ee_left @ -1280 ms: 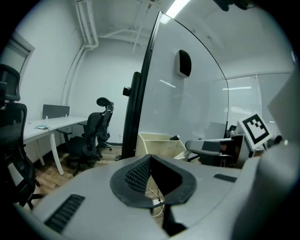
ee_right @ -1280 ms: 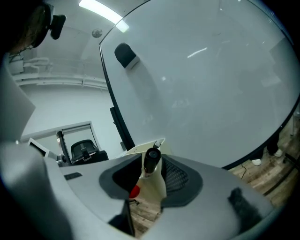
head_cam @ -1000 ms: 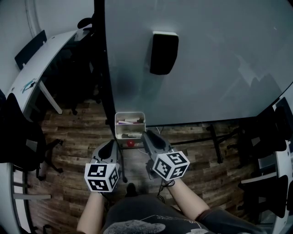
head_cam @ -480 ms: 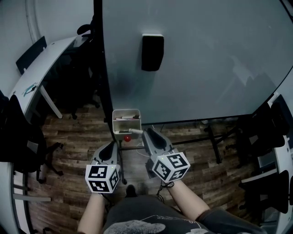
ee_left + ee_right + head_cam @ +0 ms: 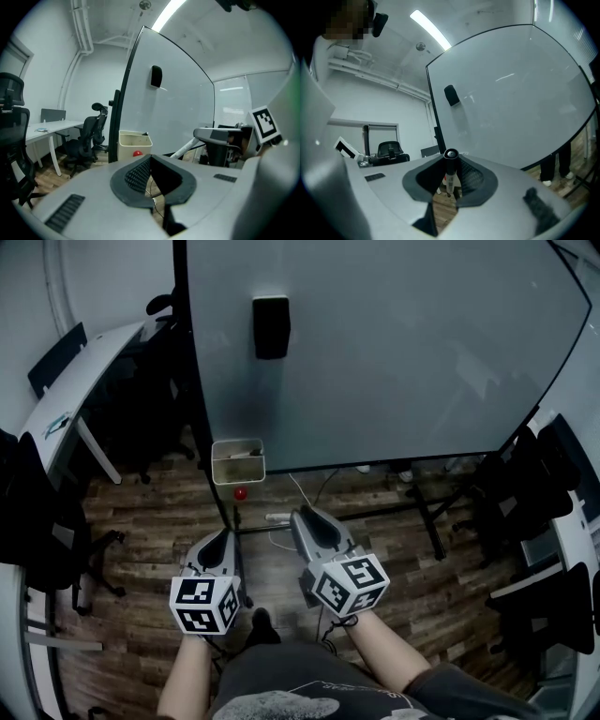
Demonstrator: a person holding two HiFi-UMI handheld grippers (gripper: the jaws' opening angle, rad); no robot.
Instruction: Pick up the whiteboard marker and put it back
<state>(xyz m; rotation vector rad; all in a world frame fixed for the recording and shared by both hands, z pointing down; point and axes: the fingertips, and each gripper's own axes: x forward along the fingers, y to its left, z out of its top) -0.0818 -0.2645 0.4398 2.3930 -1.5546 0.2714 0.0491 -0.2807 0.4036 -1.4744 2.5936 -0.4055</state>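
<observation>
A whiteboard [image 5: 394,352] stands ahead, with a cream marker bin [image 5: 236,471] by its lower left corner. The left claw [image 5: 217,538] is pressed together, empty. The right claw [image 5: 301,516] pinches the whiteboard marker [image 5: 450,171], well apart from the bin.

head view looks steeply down from above; both gripper views low, near-level; all share whiteboard [image 5: 394,352].

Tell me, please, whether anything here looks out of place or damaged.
Nothing looks spilled or damaged. Only the whiteboard marker is away from its place: it is clamped in the right claw, apart from the beige holder box at the lower left corner of the whiteboard.
</observation>
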